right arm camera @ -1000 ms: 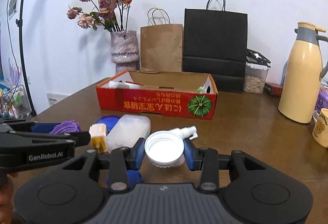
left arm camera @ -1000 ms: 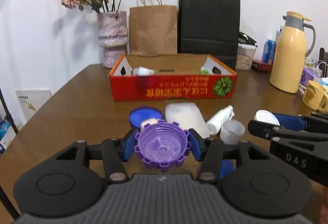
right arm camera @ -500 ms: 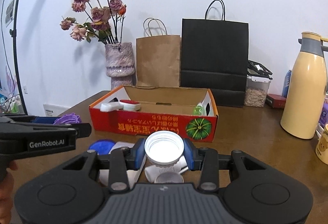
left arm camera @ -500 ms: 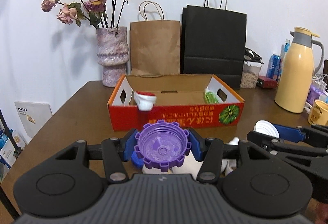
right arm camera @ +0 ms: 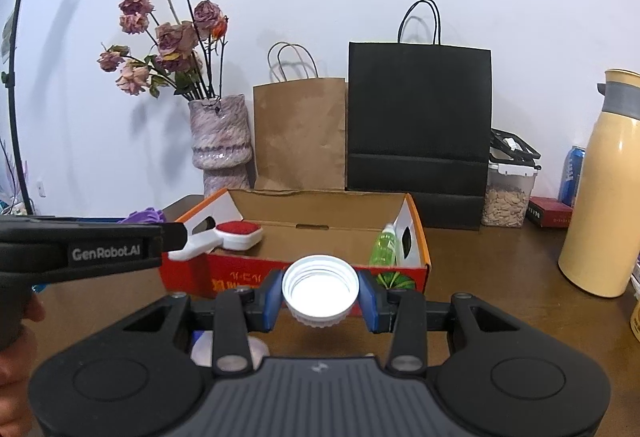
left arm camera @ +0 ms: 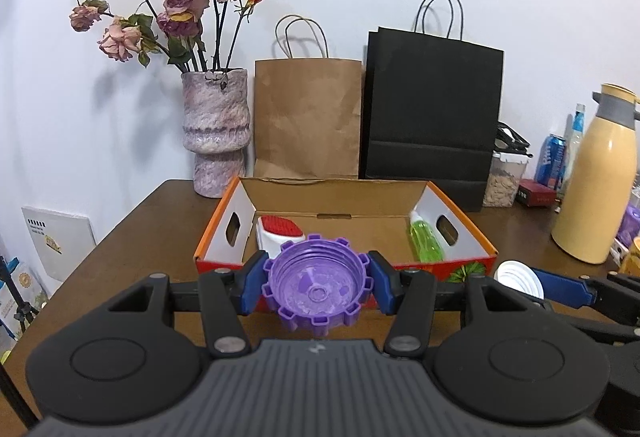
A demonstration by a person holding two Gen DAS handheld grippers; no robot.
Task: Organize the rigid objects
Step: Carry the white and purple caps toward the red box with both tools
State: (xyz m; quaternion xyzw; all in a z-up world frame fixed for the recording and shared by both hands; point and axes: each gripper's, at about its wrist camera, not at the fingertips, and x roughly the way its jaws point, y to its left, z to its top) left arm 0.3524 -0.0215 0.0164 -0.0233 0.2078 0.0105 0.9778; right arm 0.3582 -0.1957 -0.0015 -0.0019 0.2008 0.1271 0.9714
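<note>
Two grippers carry lids toward the red box (left arm camera: 344,213): the left gripper (left arm camera: 318,287) clamps a purple lid (left arm camera: 318,283), the right gripper (right arm camera: 320,293) a white lid (right arm camera: 320,287), both near its front wall. Next, probably: clear the wall, then release inside.

A purple notched cap (left arm camera: 318,284), hollow side up, sits clamped between the left gripper's blue pads. A white ribbed cap (right arm camera: 320,287), also open side up, is pinched between the right gripper's pads. Beyond both, at twelve o'clock, stands the red cardboard box (left arm camera: 472,237): a red-topped white brush (left arm camera: 280,231) lies at its nine o'clock end, a green bottle (left arm camera: 426,243) at three o'clock.
</note>
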